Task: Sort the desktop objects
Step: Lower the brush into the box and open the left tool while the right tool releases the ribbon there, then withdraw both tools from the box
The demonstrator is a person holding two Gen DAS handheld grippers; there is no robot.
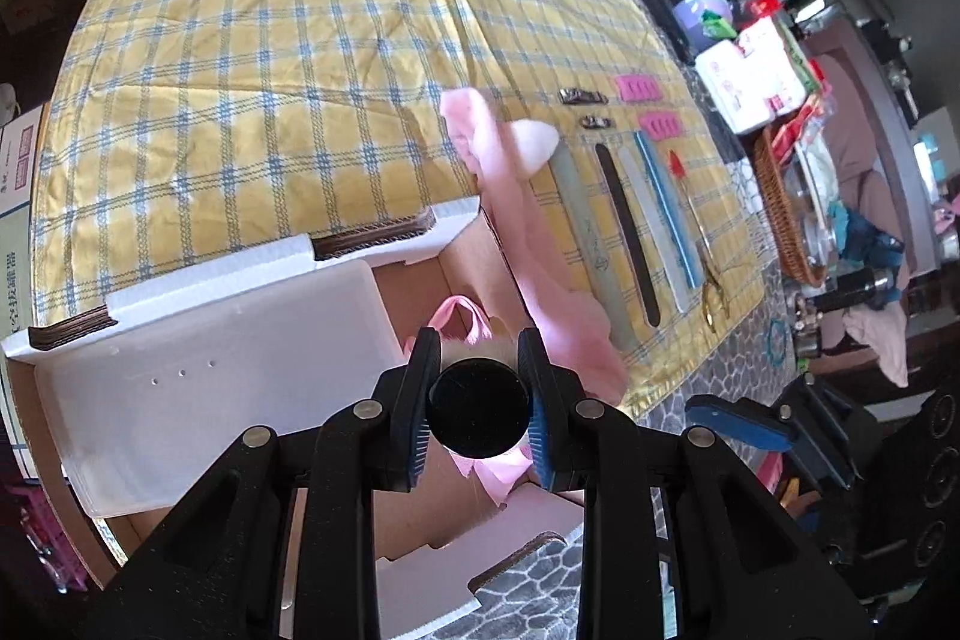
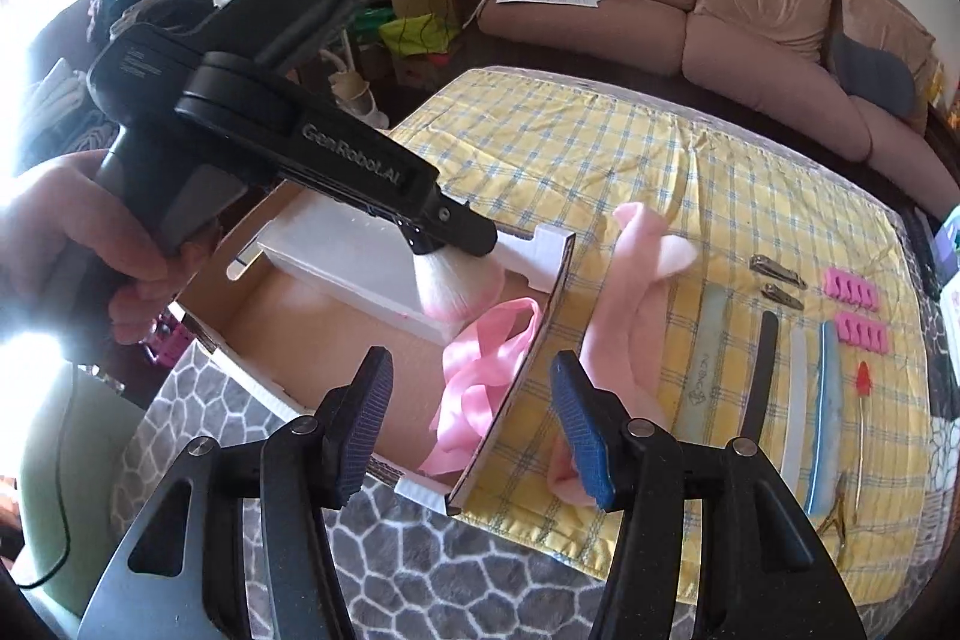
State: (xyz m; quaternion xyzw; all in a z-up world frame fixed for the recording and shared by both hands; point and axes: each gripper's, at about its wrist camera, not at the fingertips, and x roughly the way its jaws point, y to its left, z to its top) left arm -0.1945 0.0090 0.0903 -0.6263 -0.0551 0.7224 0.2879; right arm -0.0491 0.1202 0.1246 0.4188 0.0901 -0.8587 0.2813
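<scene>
Left wrist view first: the left tool (image 1: 478,388) is clamped on a fluffy brush (image 1: 478,412), both pads pressed against its round black handle end, white bristles poking out past the fingers. It hangs over the open cardboard box (image 1: 456,274), which has a white foam insert (image 1: 240,340) on one side and a pink ribbon (image 1: 459,316) lying on the bottom.

Right wrist view shows the same grab from the side, with a hand (image 2: 90,244) around the left tool's grip and the brush's white-pink bristles (image 2: 456,289) pointing down into the box. The right tool (image 2: 471,430) has its jaws spread wide with nothing pinched; no earlier shot to compare. A pink fabric band (image 2: 624,292) is draped over the box's edge and onto the yellow checked cloth (image 2: 570,148) on the surface, its lower end just behind the right tool's right finger, can't tell if touching.

Lined up on the cloth beside the band: nail files (image 2: 762,376), two clippers (image 2: 780,280), pink toe separators (image 2: 855,310).
</scene>
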